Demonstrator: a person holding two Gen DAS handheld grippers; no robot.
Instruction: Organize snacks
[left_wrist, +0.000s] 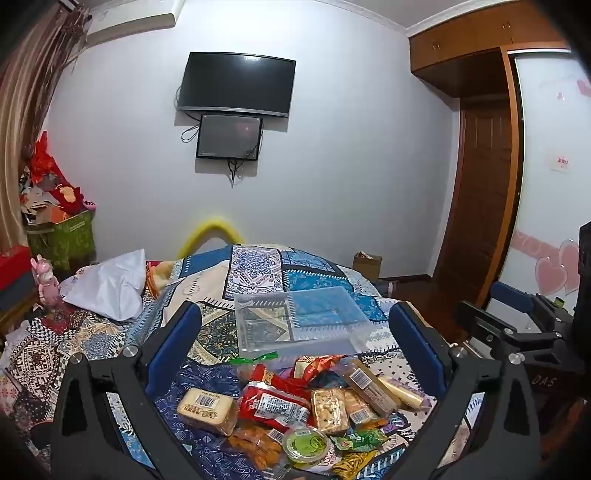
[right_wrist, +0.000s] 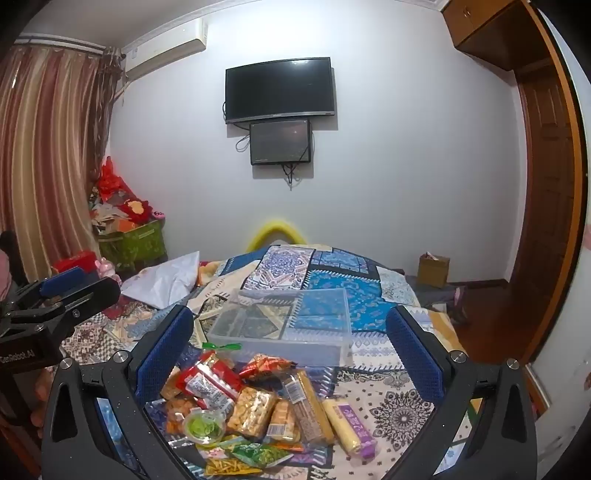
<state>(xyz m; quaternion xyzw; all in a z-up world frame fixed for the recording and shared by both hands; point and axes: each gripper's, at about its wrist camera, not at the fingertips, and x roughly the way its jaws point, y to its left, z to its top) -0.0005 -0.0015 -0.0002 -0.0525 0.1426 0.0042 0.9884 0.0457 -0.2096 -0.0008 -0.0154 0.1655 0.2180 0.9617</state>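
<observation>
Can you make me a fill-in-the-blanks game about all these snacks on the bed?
1. The clear plastic box behind the snack pile has ____ snacks inside it.
2. The little round cup in the pile has a ____ lid.
3. The left gripper and the right gripper are both ____.
4. On the wall hangs a black ____ above a smaller screen.

Missing words: no; green; open; TV

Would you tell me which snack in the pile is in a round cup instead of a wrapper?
The small green-lidded cup at the near left of the pile; it alone is a round clear tub, while every other snack is a flat bag or bar.
</observation>
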